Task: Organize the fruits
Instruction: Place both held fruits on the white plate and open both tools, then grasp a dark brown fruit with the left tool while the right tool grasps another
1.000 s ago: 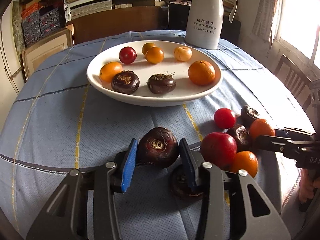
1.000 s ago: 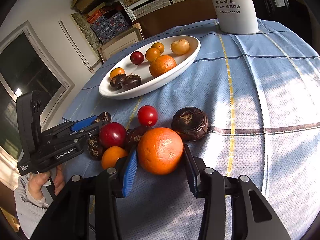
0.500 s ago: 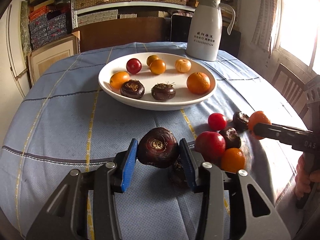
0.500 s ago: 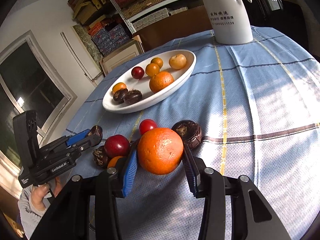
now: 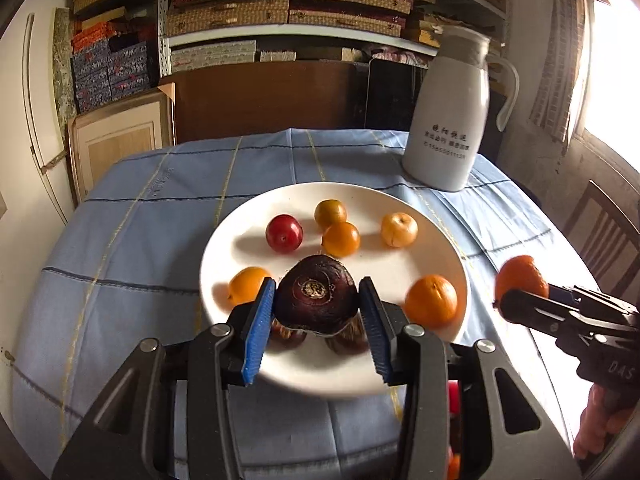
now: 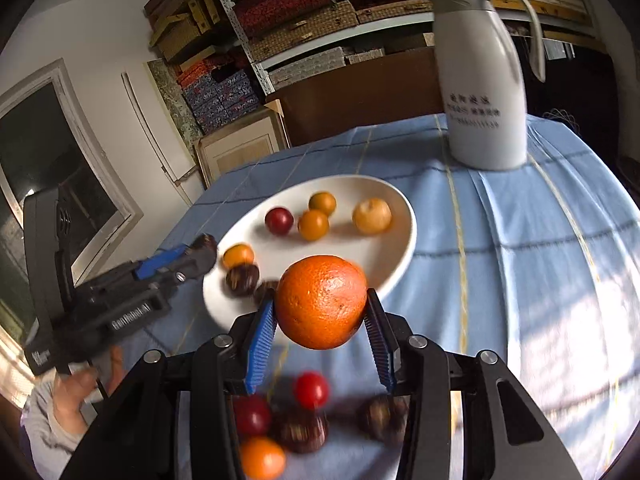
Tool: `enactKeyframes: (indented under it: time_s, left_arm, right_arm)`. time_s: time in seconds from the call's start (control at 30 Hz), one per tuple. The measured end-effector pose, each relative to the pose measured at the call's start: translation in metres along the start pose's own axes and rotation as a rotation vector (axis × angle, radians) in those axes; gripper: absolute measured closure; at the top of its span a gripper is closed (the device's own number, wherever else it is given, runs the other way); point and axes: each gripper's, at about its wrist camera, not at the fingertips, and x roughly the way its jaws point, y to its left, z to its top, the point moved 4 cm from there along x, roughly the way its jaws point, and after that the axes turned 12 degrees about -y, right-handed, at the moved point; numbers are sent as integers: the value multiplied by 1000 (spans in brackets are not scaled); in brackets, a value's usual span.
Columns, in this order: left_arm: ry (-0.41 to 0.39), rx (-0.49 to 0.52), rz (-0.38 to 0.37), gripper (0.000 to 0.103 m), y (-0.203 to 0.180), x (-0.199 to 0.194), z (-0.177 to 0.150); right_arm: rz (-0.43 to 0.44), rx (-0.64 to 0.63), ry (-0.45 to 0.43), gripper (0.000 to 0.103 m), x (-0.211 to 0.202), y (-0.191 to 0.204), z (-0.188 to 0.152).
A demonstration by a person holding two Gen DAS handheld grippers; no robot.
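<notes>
My left gripper [image 5: 317, 322] is shut on a dark brown water chestnut [image 5: 316, 300] and holds it over the near part of the white plate [image 5: 400, 380]. The plate holds a red fruit [image 5: 284, 233], several small orange fruits, a pale fruit [image 5: 399, 229], an orange [image 5: 431, 301] and two dark chestnuts half hidden behind my fingers. My right gripper [image 6: 320, 330] is shut on a big orange [image 6: 321, 301], raised above the table just short of the plate's near rim [image 6: 404, 256]. Loose fruits lie under it: a red tomato [image 6: 311, 390], a red fruit [image 6: 253, 416], dark chestnuts, a small orange [image 6: 262, 458].
A white thermos jug [image 5: 452, 120] stands behind the plate on the blue checked tablecloth [image 5: 120, 240]. Shelves of boxes and a brown cabinet are at the back. A wooden chair [image 5: 604, 240] stands at the right table edge.
Both grippers rose and moved forward toward the plate with their fruits. The left one now holds the chestnut over the plate; the right one carries the orange up to the plate's rim.
</notes>
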Motion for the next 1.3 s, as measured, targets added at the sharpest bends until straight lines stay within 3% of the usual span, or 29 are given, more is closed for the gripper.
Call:
enactKeyframes:
  time_s: [0.2, 0.3, 0.63, 0.87, 0.97, 1.2, 1.3]
  left_arm:
    - [54, -26, 3, 61, 9, 47, -9]
    - [58, -30, -4, 50, 15, 53, -11]
    - [-4, -44, 21, 16, 19, 19, -13]
    - [-9, -5, 37, 10, 10, -10, -39]
    - [-2, 16, 33, 9, 3, -24, -54]
    - [-71, 61, -38, 5, -21, -76, -78]
    - [-46, 88, -56, 5, -30, -86, -91]
  right_arm:
    - [-20, 4, 62, 58, 64, -2, 4]
    - [-7, 34, 62, 57, 67, -7, 4]
    - [-40, 65, -21, 49, 26, -24, 5]
    - [-87, 84, -14, 42, -7, -43, -24]
    - [-89, 111, -50, 37, -25, -49, -28]
    - [-104, 181, -81, 35, -57, -66, -44]
    - [-115, 202, -75, 31, -65, -72, -52]
